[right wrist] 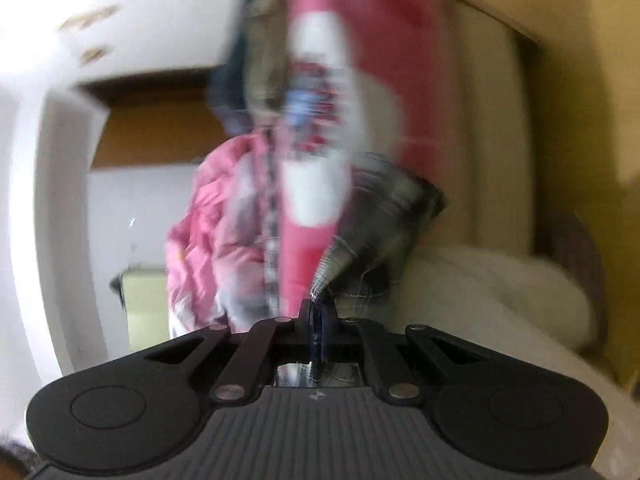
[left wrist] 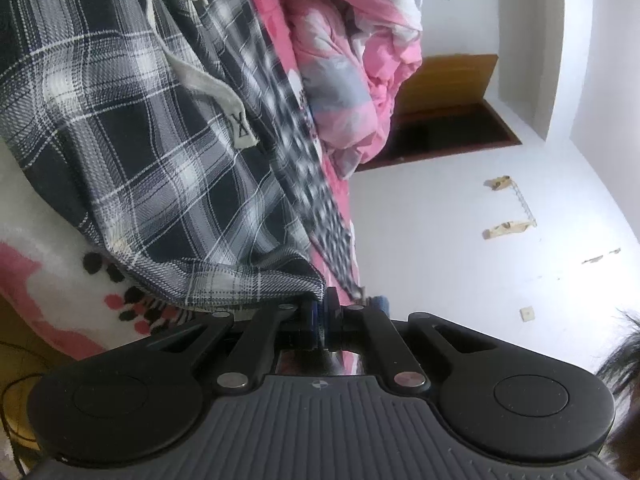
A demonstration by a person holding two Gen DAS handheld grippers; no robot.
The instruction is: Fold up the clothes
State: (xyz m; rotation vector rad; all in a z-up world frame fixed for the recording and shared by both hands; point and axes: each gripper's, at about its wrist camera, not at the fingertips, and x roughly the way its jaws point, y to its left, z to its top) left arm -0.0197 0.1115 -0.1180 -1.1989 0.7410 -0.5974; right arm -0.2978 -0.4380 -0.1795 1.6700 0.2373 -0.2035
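The left gripper (left wrist: 322,308) is holding its jaws clamped on the hem corner of the plaid garment (left wrist: 132,128), a black, grey and white checked piece of clothing that is spreading up and to the left from the grip and filling most of the left wrist view. Its hemmed edge is running leftward from the jaws over a white blanket (left wrist: 48,216) with pink patches and dark paw prints, while a second, blurred edge is rising steeply from the grip toward the top of the frame. A cream drawstring (left wrist: 188,68) with a small label at its end is lying across the cloth. Behind the garment a pink quilt (left wrist: 352,80) is lying bunched, and to its right a white wall (left wrist: 500,264) and a dark doorway with a brown frame (left wrist: 448,120) are giving open room on that side. Dark hair of the person (left wrist: 620,352) is showing at the lower right edge. In the right wrist view, which is heavily motion-blurred, the right gripper (right wrist: 318,312) is holding its jaws together on a pinched fold of the same plaid cloth (right wrist: 380,216), which is fanning up and to the right from the tips. The pink and white bedding (right wrist: 320,120) is stretching away ahead, a pale cushion-like mass (right wrist: 500,292) is lying to the right, and white wall is opening to the left.
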